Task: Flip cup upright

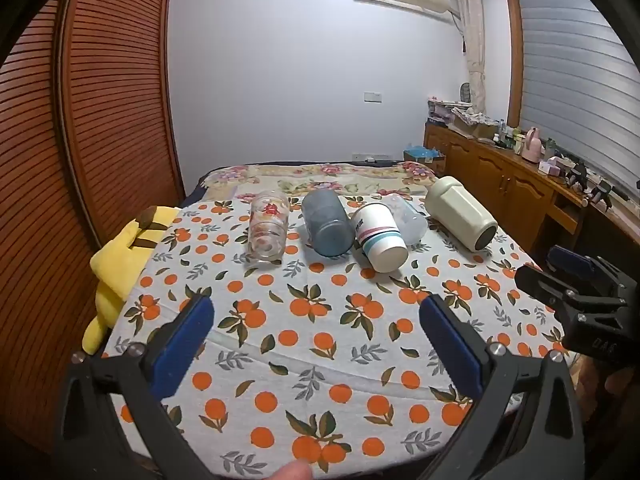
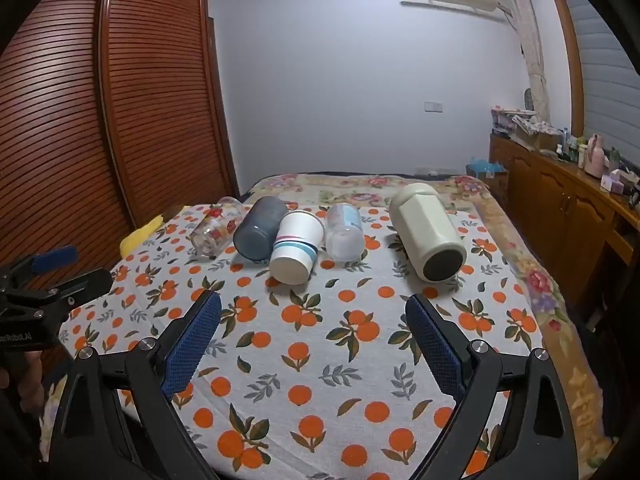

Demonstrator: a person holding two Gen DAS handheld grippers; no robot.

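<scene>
Several cups lie on their sides in a row on the orange-print cloth: a clear glass with red print, a grey-blue cup, a white striped paper cup, a clear plastic cup and a cream flask-like cup. My left gripper is open and empty, short of the row. My right gripper is open and empty, also short of the row.
A yellow plush toy lies at the cloth's left edge. A slatted wooden wardrobe stands on the left. A wooden sideboard with bottles runs along the right. A floral blanket covers the bed behind the cups.
</scene>
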